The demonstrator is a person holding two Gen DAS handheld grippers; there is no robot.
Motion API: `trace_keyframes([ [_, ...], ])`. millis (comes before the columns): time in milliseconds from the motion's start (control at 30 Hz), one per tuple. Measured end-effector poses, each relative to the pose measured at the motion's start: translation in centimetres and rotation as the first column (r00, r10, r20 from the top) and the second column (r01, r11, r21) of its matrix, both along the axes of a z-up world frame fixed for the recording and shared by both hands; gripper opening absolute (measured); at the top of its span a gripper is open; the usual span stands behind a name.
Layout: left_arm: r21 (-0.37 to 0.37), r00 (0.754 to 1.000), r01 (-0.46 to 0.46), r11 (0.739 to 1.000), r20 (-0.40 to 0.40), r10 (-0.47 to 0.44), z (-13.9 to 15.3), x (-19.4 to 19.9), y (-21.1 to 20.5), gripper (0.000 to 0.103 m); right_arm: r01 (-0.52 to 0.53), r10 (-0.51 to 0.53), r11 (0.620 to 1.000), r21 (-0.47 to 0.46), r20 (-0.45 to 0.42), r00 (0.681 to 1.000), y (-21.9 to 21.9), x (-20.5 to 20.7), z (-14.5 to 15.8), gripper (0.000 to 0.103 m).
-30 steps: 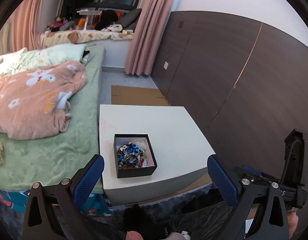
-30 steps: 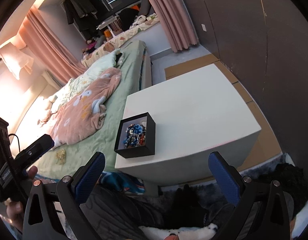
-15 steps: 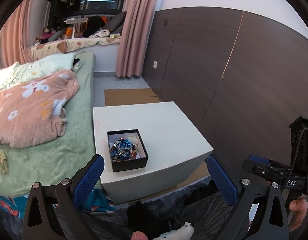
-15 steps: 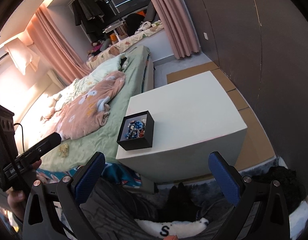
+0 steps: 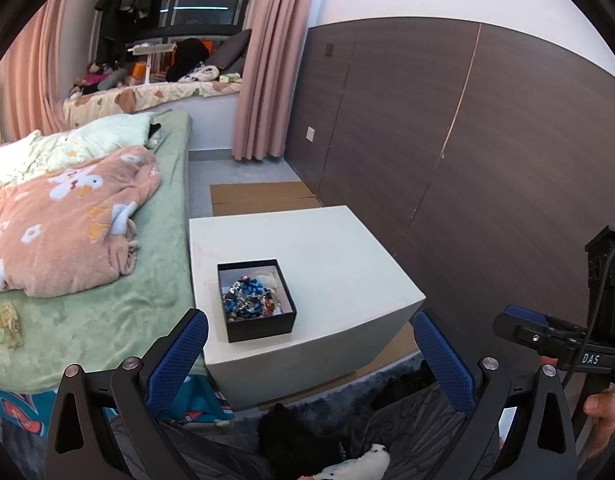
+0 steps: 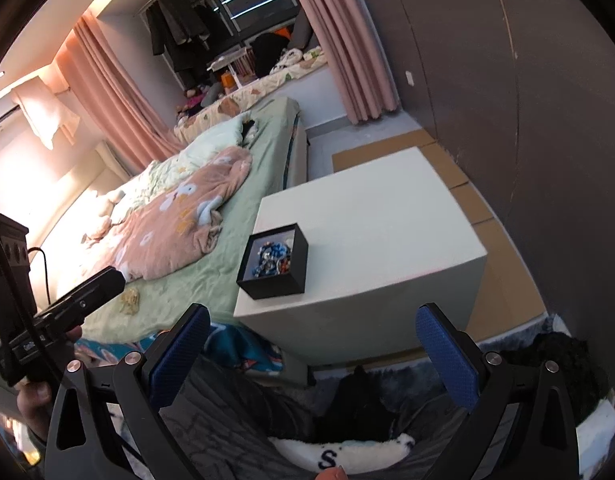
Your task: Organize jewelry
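While both grippers hang spread and empty, the jewelry [image 5: 249, 294] sits in its box [image 5: 256, 301].
Left gripper [image 5: 307, 354] and right gripper [image 6: 313, 354] are well short of the table [image 5: 339, 252]; the box rests near the table's front corner beside the bed [image 5: 107, 312].

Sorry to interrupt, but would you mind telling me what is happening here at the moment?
A person holds a gripper in each hand, facing a white table beside a bed. A small open black box full of tangled jewelry sits near the table's front corner on the bed side. The left gripper and right gripper are both open and empty, held back from the table, so nothing has been picked up yet.
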State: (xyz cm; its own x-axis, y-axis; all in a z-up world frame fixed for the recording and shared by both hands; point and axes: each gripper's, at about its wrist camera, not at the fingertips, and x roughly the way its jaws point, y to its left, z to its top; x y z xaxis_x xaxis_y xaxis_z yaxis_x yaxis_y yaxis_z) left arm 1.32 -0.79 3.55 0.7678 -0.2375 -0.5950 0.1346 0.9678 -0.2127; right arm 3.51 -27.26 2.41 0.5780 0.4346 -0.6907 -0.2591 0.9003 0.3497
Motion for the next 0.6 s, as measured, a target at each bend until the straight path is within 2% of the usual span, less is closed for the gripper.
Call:
trace_keyframes([
  [600,-0.009,1.000,-0.008,1.000,0.016,0.008,0.75,-0.07,0.75,0.102,0.028,-0.027,0.999,-0.017,0.018,0.999,-0.11,-0.15,0.75,0.103],
])
